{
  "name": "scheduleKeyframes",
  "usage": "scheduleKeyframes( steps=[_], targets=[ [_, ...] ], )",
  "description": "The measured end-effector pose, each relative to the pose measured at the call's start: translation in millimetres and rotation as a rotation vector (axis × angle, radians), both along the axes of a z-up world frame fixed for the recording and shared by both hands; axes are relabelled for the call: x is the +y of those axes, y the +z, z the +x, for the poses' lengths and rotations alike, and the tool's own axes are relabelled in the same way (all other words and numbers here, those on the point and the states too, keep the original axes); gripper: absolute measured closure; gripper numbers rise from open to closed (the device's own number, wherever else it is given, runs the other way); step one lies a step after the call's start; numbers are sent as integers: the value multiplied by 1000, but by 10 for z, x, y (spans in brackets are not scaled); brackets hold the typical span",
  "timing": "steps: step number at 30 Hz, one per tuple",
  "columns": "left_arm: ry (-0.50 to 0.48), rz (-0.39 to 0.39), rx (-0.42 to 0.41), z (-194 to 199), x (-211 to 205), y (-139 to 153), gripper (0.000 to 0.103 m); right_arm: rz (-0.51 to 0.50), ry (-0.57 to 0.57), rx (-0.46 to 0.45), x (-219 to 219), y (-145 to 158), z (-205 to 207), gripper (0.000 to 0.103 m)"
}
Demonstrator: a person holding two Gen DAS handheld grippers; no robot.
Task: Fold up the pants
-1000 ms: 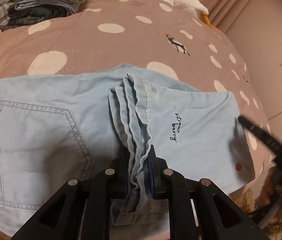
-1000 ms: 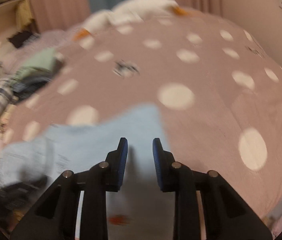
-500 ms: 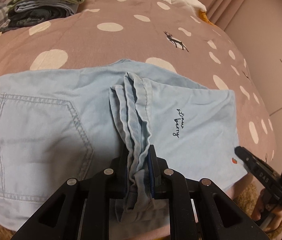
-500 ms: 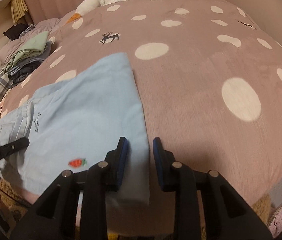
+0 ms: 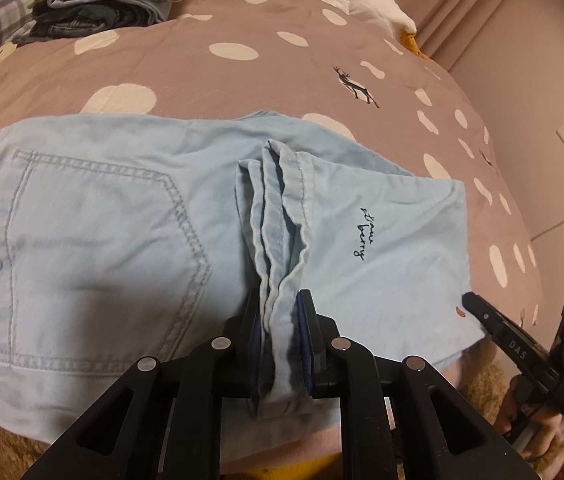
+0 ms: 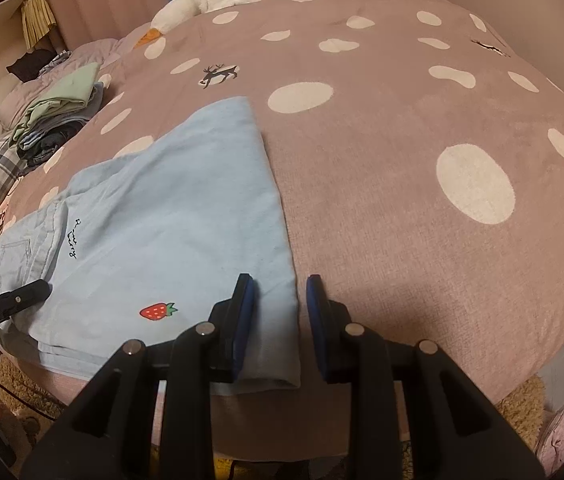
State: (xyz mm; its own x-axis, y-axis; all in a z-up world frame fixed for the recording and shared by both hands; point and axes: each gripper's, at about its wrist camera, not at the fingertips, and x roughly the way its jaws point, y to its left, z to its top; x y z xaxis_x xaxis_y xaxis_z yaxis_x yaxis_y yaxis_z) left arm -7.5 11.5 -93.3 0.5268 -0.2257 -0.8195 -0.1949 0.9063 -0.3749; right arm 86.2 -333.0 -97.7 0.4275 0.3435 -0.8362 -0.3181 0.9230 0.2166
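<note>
Found the pants (image 5: 102, 240) lying flat on the dotted blanket (image 6: 401, 160), already doubled over, the leg hems (image 5: 278, 232) resting on the seat beside the back pocket (image 5: 82, 248). In the right wrist view, saw the cloth stretching from 6 o'clock out toward 10, its folded edge running up toward 12.

Judged the step in hand as taking hold of the near side at both ends for the next fold. To do it well, needed to push the right gripper (image 6: 278, 308) deeper over the folded edge, catch every layer, and clamp firmly. After that, needed to lift both ends together and level, and carry the cloth over without dragging or wrinkling the lower layers.

Saw the left gripper (image 5: 280, 320) at 6 o'clock in its own view, nearly closed and pinching the bunched hems between its pads, though just eased open a little. Saw the right gripper with jaws apart, straddling the folded edge near the strawberry patch (image 6: 156, 311) and pressing nothing yet.
</note>
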Motion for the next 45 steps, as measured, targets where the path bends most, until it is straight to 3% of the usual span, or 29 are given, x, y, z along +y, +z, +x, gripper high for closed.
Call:
scheduleKeyframes(
  steps=[27,31,34,36,37,38,41,43,45],
  targets=[
    [8,-49,-8,-242,32,57,83,-49,-25,-11,78,5,-41,75],
    [50,-41,-64,-348,136,186,70,-58,-32,-15,93,12,-51,75],
    [100,-27,-91,-444,274,317,66,-62,-35,-17,96,17,-50,75],
    [142,-28,-128,-529,393,429,48,-59,-38,-17,88,17,-52,74],
    [160,-26,-143,-551,441,467,31,-61,-37,-17,85,19,-52,73],
    [204,-15,-176,-629,540,553,24,-63,-35,-18,81,24,-48,71],
    [307,13,-227,-778,795,697,22,-74,-36,-11,70,59,-33,60],
    [375,24,-234,-859,964,715,20,-57,-35,2,53,126,3,35],
    [429,29,-217,-895,1099,681,19,-8,-28,-10,71,249,26,24]
  ],
)
